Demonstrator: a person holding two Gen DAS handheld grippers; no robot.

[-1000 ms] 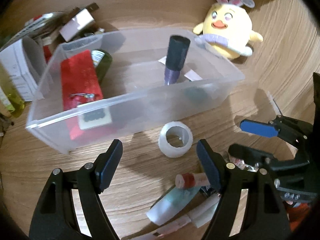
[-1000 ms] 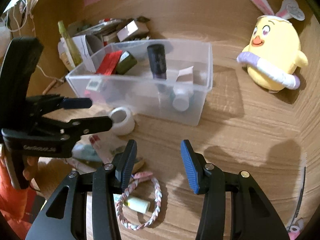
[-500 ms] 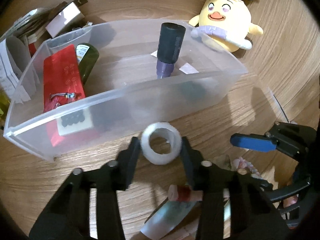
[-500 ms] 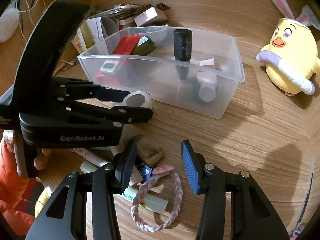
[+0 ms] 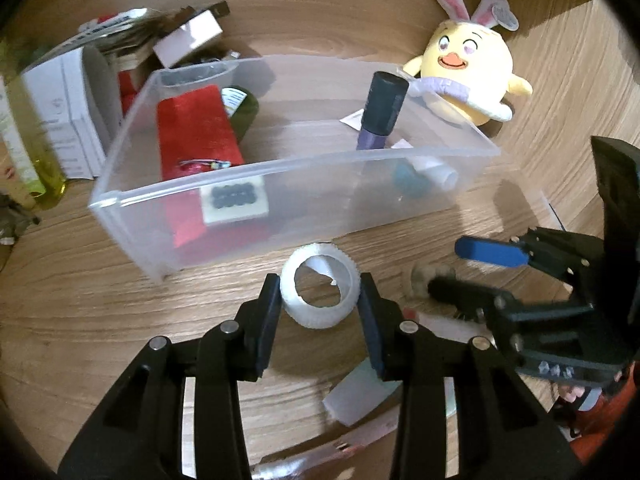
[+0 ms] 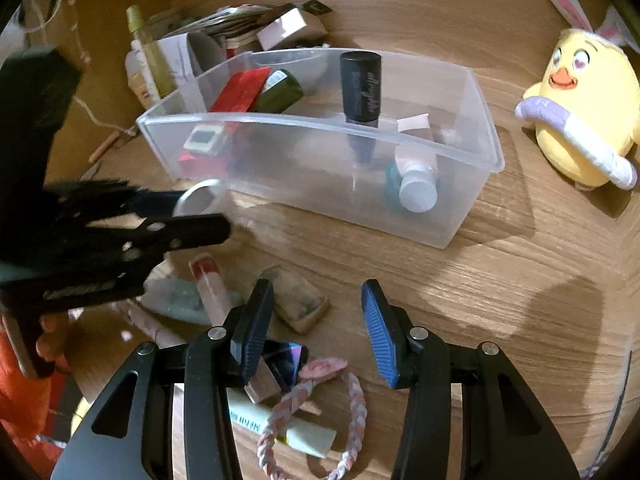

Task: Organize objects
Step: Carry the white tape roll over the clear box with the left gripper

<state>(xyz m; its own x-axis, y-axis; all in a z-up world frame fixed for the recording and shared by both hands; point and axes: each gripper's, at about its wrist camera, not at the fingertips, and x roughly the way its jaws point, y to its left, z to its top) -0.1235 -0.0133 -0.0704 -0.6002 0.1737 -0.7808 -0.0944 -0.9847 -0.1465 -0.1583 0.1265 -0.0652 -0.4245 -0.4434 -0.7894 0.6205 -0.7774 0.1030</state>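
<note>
A white tape roll sits between the pads of my left gripper, which is shut on it just in front of the clear plastic bin. The right wrist view shows the same roll held in the left gripper by the bin's near corner. The bin holds a red pouch, a green bottle, a dark upright bottle and a white-capped tube. My right gripper is open over bare wood, with nothing between its fingers.
A yellow plush chick sits right of the bin. Boxes and papers pile up at the back left. Near the right gripper lie a braided bracelet, a pale tube, a red-ended stick and a wooden block.
My left gripper moved forward, closed its wide jaws on the tape roll, then drew back from the bin a little with it. The right gripper stayed about where it was.
</note>
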